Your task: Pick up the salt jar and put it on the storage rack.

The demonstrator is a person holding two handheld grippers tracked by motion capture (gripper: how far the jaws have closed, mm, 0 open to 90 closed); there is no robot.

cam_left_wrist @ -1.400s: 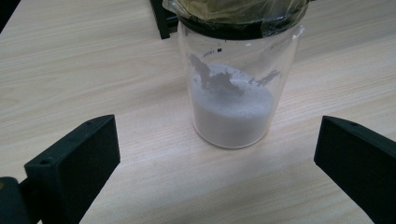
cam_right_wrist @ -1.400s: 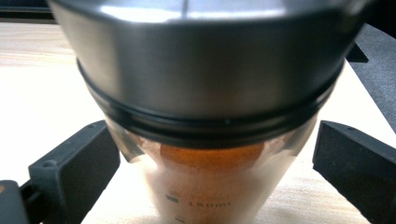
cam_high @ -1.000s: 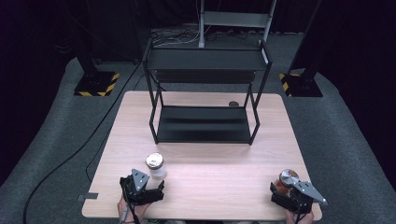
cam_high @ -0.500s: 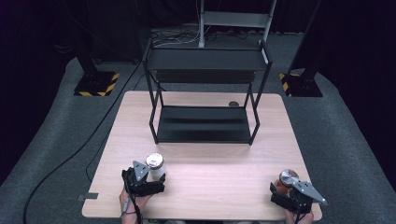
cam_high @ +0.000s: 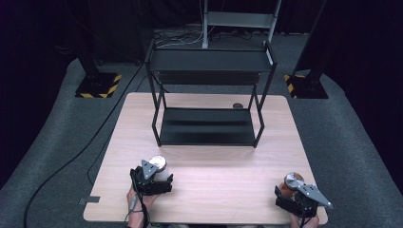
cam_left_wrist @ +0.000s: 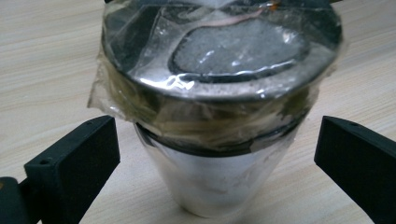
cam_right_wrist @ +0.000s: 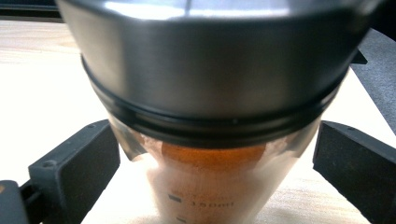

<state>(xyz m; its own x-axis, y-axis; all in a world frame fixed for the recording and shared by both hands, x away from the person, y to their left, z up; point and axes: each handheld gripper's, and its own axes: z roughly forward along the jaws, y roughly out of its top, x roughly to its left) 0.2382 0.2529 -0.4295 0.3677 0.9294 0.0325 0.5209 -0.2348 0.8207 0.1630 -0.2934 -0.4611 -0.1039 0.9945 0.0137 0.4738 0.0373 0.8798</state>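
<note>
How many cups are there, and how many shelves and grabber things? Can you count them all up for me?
Lidded cups: 2 (white-filled cup, orange-filled cup)
Black two-tier shelf racks: 1 (rack)
Grippers: 2 (left gripper, right gripper)
Small dark round things on the table behind the rack: 1
Total: 6
</note>
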